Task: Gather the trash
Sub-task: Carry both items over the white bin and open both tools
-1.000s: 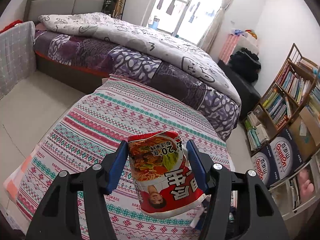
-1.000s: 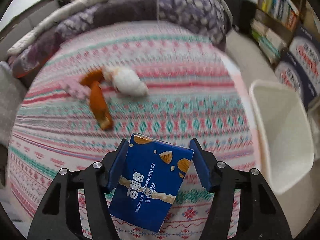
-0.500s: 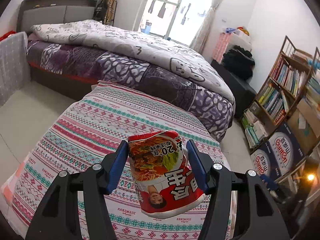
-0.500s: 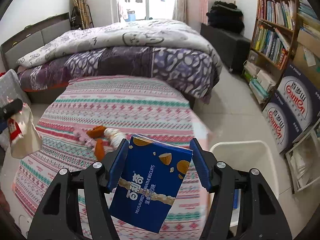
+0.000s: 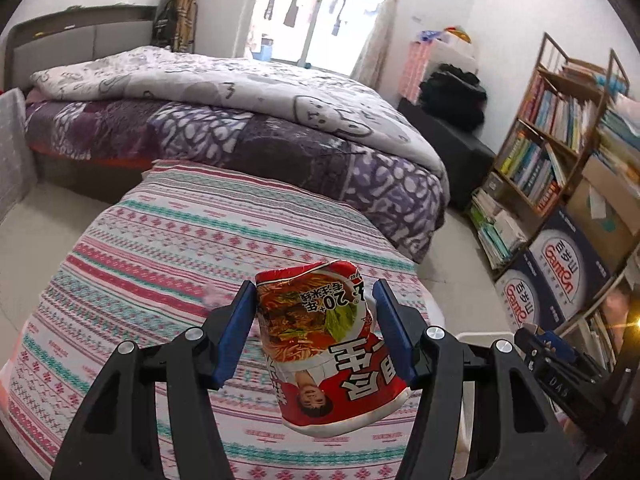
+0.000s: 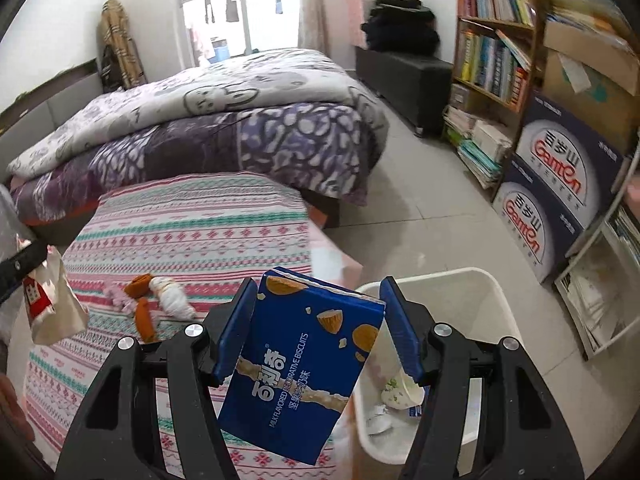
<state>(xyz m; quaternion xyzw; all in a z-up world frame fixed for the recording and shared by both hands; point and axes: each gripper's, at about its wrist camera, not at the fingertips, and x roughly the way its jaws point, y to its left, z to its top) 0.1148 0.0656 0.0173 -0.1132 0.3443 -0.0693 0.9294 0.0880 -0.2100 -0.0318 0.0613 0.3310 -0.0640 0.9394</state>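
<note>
The left gripper (image 5: 314, 330) and right gripper (image 6: 318, 330) both angle downward, jaws clamped on loads.

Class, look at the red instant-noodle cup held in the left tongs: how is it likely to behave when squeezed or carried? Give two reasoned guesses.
The red paper noodle cup probably crushes easily: its wall is already dented and its rim buckled between the left tongs. It is likely light and empty, since it hangs tilted in a side grip without visibly slipping.
</note>
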